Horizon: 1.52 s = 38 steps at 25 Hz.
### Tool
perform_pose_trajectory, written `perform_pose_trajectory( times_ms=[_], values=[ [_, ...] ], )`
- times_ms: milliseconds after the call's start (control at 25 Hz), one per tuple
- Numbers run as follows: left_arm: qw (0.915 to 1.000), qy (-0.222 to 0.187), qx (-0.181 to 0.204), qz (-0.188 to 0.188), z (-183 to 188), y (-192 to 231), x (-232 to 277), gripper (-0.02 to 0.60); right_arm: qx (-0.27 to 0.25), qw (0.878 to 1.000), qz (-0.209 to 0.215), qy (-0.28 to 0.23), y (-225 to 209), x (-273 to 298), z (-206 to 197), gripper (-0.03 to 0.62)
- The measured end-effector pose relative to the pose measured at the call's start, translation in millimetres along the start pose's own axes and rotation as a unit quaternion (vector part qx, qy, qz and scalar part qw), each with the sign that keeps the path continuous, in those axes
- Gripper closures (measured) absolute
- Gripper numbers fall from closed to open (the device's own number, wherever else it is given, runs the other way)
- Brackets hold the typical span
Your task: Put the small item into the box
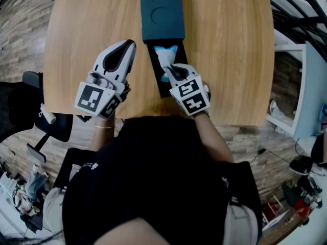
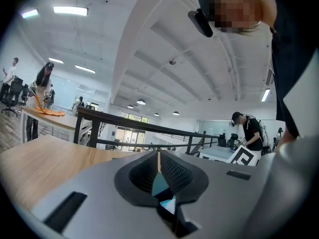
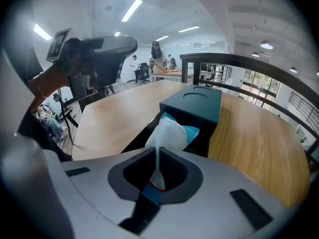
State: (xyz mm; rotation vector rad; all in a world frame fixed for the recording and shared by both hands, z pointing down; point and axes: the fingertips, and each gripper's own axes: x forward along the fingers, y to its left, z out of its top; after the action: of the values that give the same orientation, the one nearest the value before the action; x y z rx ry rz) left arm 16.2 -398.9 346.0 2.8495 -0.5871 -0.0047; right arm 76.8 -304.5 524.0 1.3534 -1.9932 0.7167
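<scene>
Both grippers are clenched, left gripper empty, right gripper pinching the white-and-blue sachet: lower it deep into the open dark box before releasing.

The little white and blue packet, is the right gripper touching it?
Touching. The right gripper view shows the right gripper with its jaws pinched shut on the white edge of the packet.

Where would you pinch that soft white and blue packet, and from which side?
By the thin flat near edge of the soft white and light-blue packet, coming from the person's side, as the right gripper does. The middle bulges; that edge fits between shut jaws and leaves the far end free over the dark teal box.
</scene>
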Motion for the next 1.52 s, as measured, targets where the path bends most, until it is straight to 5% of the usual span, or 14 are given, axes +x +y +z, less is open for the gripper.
perform_pose_trajectory(
  times_ms=[840,1040,1520],
  values=[
    [0.9997,0.012,0.011,0.017,-2,4,-5,0.555,-0.016,1.000,-0.002,0.018,2,7,-6,0.563],
    [1.0000,-0.009,0.002,0.004,6,-2,-4,0.555,-0.018,1.000,-0.012,-0.015,1,-2,7,0.563],
    [0.9993,0.018,0.034,-0.001,5,-21,-7,0.555,0.011,0.989,-0.023,-0.144,1,-59,58,0.565]
  ],
)
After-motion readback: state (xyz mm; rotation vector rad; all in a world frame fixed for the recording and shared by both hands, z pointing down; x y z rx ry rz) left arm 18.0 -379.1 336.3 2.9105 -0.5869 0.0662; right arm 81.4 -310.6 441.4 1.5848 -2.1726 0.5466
